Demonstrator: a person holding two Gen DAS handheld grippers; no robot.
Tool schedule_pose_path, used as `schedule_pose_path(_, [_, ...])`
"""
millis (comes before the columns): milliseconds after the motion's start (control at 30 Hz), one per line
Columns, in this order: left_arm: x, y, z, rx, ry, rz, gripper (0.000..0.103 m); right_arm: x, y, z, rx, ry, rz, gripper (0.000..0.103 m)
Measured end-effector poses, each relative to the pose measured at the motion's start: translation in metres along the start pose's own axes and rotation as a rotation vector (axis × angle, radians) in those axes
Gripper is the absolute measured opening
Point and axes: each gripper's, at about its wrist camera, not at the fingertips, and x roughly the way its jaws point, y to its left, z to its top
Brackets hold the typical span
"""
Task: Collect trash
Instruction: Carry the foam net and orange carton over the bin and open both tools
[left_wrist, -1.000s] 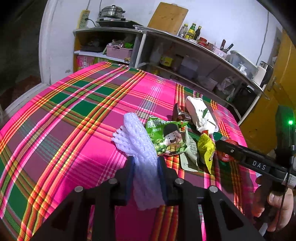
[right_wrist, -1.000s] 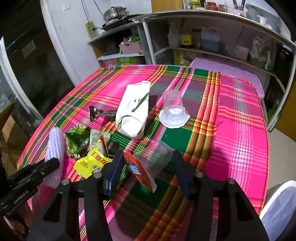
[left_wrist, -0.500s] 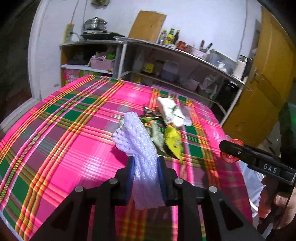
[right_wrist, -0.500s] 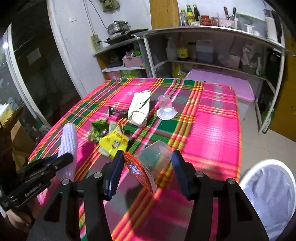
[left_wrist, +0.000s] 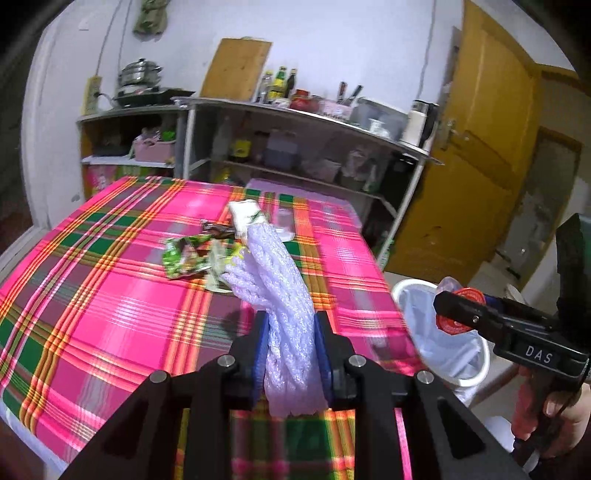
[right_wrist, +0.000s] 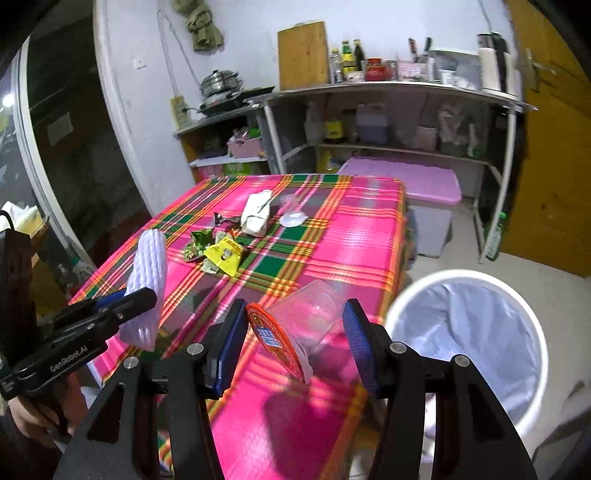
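Gripping a white foam fruit net, the left gripper has both blue pads pressed into its sides, net sticking up and forward out of the jaws, lifted off the table. Seen from the right wrist view the same net hangs over the table's near left edge, clear of the cloth. Right gripper clamps a clear plastic cup lying sideways between the pads, its orange-red peeled lid still attached at the left pad side. Cup is held in the air above the table's near right corner, just beside the white trash bin with its pale liner. Bin stands on the floor off the table's right edge. In the left wrist view the right gripper shows above the bin's rim, a hand on its handle.

Left on the plaid cloth, mid-table: green snack wrapper, yellow packet, a dark wrapper, white folded pouch, and a second clear cup upside down near the far edge. Wrappers touch or overlap each other; pouch and cup sit just beside each other, apart from the wrappers' heap. Some motion blur on the cloth.
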Motion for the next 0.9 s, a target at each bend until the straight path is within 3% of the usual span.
schedule_pose_path(433, [-0.023,-0.064,-0.011,0.091,0.002,-0.101,0.025,-0.06,-0.036,-0.024,0.076,-0.06,-0.075,0.054])
schedule_pose_path(900, [0.0,-0.121,-0.012,0.185,0.043,-0.193,0.025,-0.071,-0.083,-0.039,0.15,-0.059,-0.152,0.054])
